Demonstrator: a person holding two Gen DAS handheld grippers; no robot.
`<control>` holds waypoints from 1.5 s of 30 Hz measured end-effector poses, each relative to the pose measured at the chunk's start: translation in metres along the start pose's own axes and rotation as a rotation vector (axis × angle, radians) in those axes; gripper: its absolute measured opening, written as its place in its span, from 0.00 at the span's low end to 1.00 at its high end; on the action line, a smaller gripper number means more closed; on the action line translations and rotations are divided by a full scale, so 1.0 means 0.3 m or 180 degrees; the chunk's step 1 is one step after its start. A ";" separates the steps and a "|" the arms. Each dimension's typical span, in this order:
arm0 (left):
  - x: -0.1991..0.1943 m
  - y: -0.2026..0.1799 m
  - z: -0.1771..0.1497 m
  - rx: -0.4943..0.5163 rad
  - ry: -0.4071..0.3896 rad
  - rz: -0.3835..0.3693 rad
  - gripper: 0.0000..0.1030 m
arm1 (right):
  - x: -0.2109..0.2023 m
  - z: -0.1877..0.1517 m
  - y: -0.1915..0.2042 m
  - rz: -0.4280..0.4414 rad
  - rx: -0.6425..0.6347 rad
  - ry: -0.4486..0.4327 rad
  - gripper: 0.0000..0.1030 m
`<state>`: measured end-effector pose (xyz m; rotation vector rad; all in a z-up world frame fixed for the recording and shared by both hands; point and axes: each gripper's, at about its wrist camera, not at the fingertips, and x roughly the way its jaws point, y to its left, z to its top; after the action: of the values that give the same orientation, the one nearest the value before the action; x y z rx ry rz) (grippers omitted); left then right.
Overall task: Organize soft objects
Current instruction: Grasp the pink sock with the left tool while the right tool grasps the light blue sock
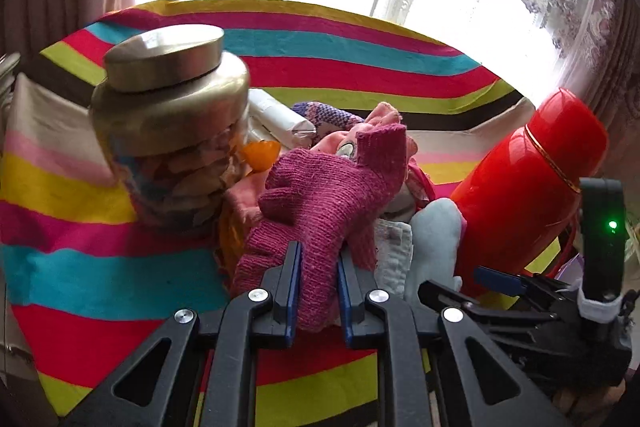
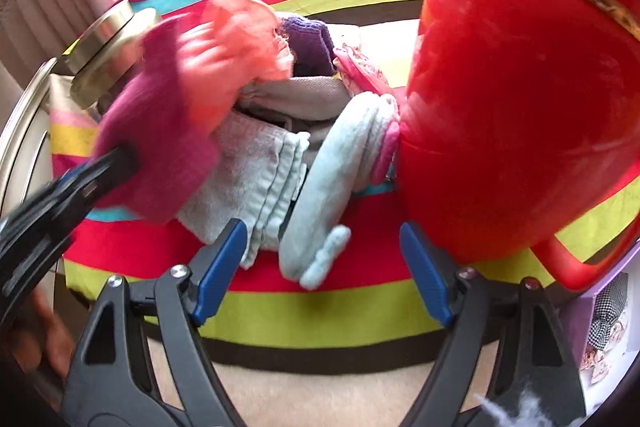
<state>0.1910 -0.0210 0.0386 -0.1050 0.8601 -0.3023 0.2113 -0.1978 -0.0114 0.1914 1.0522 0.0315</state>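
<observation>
A heap of soft things lies on the striped cloth [image 1: 120, 279]: a magenta knitted glove [image 1: 320, 203], pink cloth [image 1: 384, 119], a purple knit piece [image 1: 328, 115], a folded pale towel [image 2: 256, 179] and a light-blue sock [image 2: 332, 187]. My left gripper [image 1: 318, 279] is shut on the magenta glove's cuff end, blue pads pressing both sides. In the right wrist view that glove [image 2: 160, 131] shows blurred at left with the left gripper [image 2: 120, 159] on it. My right gripper [image 2: 320, 259] stands open just before the light-blue sock, nothing between its fingers.
A glass jar with a brass lid [image 1: 168, 115] stands left of the heap. A red thermos [image 1: 532, 195] stands on the right, close beside my right gripper's right finger [image 2: 424, 271]. A lilac box [image 2: 604, 319] sits at the lower right. Curtains and a bright window lie behind.
</observation>
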 end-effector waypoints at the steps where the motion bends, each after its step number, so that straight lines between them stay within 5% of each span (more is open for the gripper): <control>1: -0.016 0.013 -0.012 -0.0054 -0.0014 0.0005 0.17 | 0.009 0.004 0.002 -0.0004 0.0015 0.0007 0.79; 7: -0.105 0.054 -0.113 -0.0310 -0.0080 0.0063 0.16 | 0.057 0.034 0.013 -0.0130 0.0062 0.0004 0.73; 11: -0.146 0.039 -0.158 -0.0364 -0.0147 0.0159 0.16 | 0.103 0.040 0.016 -0.0071 0.0101 0.0143 0.36; 15: -0.180 0.022 -0.178 -0.0345 -0.0203 0.0305 0.10 | 0.107 0.018 0.009 -0.0037 0.0029 0.0196 0.20; 31: -0.267 -0.029 -0.248 -0.0260 -0.0194 0.0599 0.08 | -0.195 -0.160 0.038 0.0037 -0.0330 -0.0252 0.16; 45: -0.360 -0.108 -0.283 -0.0143 -0.0303 0.0559 0.07 | -0.370 -0.266 0.020 0.0171 -0.0461 -0.0459 0.16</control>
<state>0.0533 -0.0165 0.0692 -0.0842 0.7761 -0.1125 0.0875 -0.1938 0.0469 0.0893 0.8970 0.1402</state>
